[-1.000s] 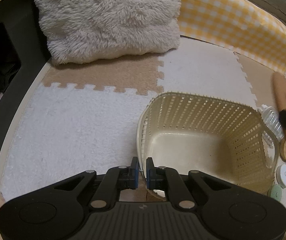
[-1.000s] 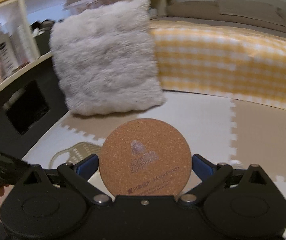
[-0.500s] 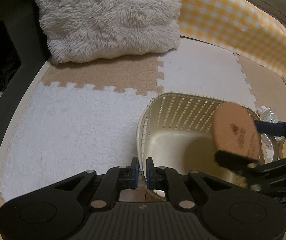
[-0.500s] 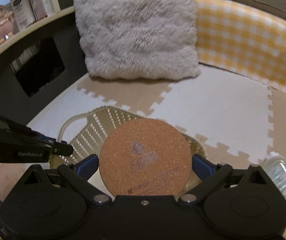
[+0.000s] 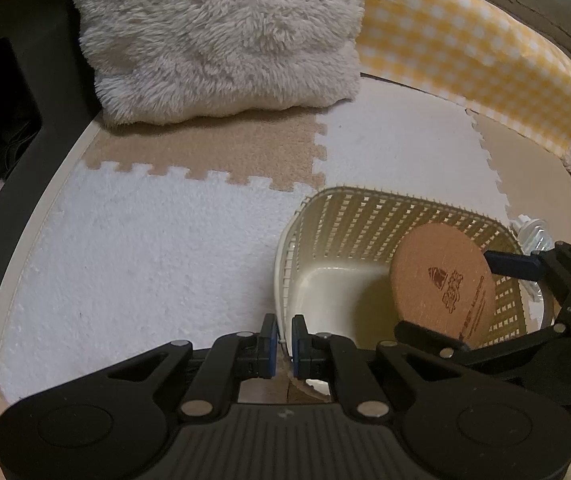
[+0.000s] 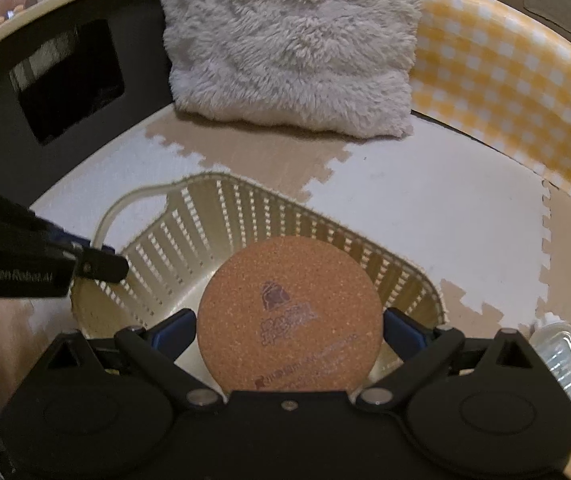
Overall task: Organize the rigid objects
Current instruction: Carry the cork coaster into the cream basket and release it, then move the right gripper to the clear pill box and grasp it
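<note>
While the right gripper [image 6: 290, 322] clamps a round cork coaster [image 6: 290, 312] by its opposite edges, blue pads pressed to the rim on either side, the disc hangs over the open mouth of the cream slatted basket [image 6: 221, 216], and that is the relation the coming move depends on: the basket floor lies straight ahead of and below the fingertips, along the line this gripper points. Seen from the left wrist, the coaster [image 5: 443, 280] stands tilted on edge with its printed face turned toward the left side, sitting above the right-hand part of the basket [image 5: 365, 208] interior and apparently not touching the wall or bottom. The left gripper [image 5: 284, 340] is nearly closed, its pads pinching the near rim of the basket and steadying it on the foam floor mat [image 5: 145, 248]. Being round, the coaster has no long axis to line up; only its tilt matters, and I judge that letting go from here would drop it inside, likely leaning against the right wall unless it is laid flatter first. A clear plastic container [image 6: 561, 352] lies on the mat just outside the basket's right side.
</note>
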The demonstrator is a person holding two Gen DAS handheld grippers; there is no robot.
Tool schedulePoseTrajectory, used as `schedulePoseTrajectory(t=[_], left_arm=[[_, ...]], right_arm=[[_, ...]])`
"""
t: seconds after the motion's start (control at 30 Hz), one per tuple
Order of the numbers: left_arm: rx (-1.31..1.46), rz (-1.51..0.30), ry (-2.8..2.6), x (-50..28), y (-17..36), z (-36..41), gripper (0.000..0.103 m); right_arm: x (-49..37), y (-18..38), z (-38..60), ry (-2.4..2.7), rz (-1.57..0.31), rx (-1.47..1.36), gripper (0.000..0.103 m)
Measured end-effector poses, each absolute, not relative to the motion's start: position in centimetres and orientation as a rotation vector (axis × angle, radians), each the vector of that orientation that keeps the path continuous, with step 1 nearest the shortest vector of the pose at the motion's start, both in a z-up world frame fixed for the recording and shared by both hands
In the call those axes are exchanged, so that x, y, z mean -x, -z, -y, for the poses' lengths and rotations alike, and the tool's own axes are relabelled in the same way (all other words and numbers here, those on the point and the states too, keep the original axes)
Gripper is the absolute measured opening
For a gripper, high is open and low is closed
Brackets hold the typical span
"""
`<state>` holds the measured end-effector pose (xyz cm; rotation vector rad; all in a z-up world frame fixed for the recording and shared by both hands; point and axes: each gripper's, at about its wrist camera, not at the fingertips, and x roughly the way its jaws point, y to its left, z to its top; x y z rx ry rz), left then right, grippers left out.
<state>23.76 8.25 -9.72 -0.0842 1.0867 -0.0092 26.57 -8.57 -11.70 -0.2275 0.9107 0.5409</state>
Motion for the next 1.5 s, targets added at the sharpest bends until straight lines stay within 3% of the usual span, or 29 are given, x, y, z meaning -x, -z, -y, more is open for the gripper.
schedulePoseTrajectory(t=[1.07,1.5], left_arm=[[0.092,-1.081,0.013,-23.5,9.6,-8.4,0.008],[0.096,-1.082,0.015,-23.5,9.6,-8.6,0.008]], right_arm=[[-26.0,10.8,8.4,-0.474,-0.927,0.288,0.103],[-25.2,5.2,10.5,-0.511,-0.832,0.144,0.103]])
